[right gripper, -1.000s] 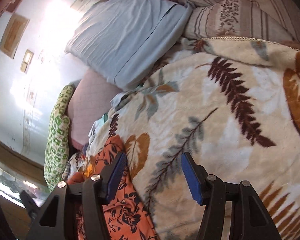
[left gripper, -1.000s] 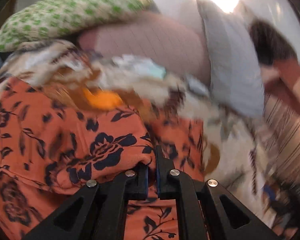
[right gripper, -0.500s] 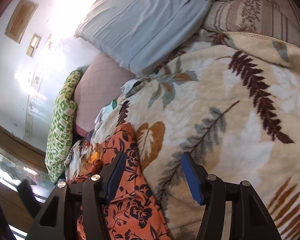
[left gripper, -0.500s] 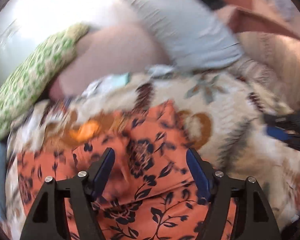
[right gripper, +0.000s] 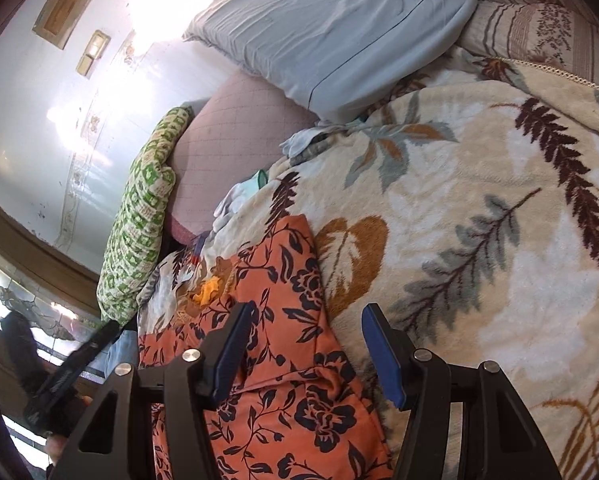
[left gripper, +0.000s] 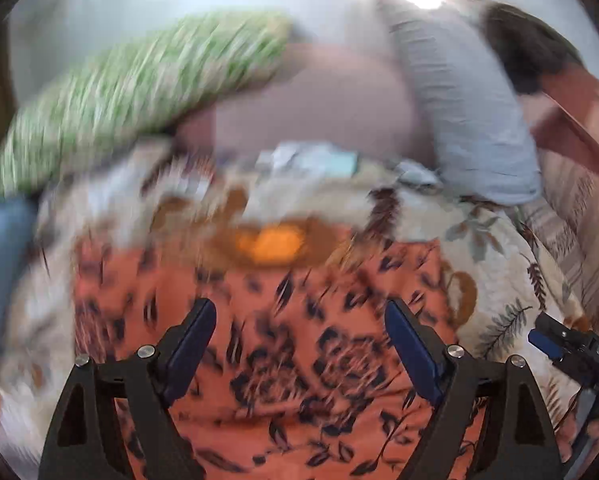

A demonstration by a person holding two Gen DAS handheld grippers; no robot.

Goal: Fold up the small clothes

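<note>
Lying flat on a leaf-patterned blanket (right gripper: pixel 479 184) that covers the bed, the orange floral garment (right gripper: pixel 283 320) is the one piece of clothing being folded here; I count one garment, two tools, one blanket, and four pillows or cushions at the far end: a blue pillow (right gripper: pixel 331 28), a pink quilted one (right gripper: pixel 235 140), a green-patterned one (right gripper: pixel 139 216) and a striped one (right gripper: pixel 539 16).

The left tool (left gripper: pixel 299 344) hovers directly over the garment's middle, its jaws opening wide with nothing pinched between them; the cloth lies below, not gripped. This view is badly blurred, so fine folds cannot be read there.

The right tool (right gripper: pixel 303 344) sits spread at a middling gap, also holding nothing. Its left finger hangs over the garment, its right finger over bare blanket, so the garment's right edge runs between the two fingers.

The garment's long axis runs from near to far, with its far end narrowing beside a small orange-yellow item (right gripper: pixel 207 290) that I cannot identify. In my judgement the coming move turns on that right edge: it lies just below the right tool, which is the nearer one to it, while the left tool is over the cloth's centre and better placed for the left side or for pressing down a crease.
</note>
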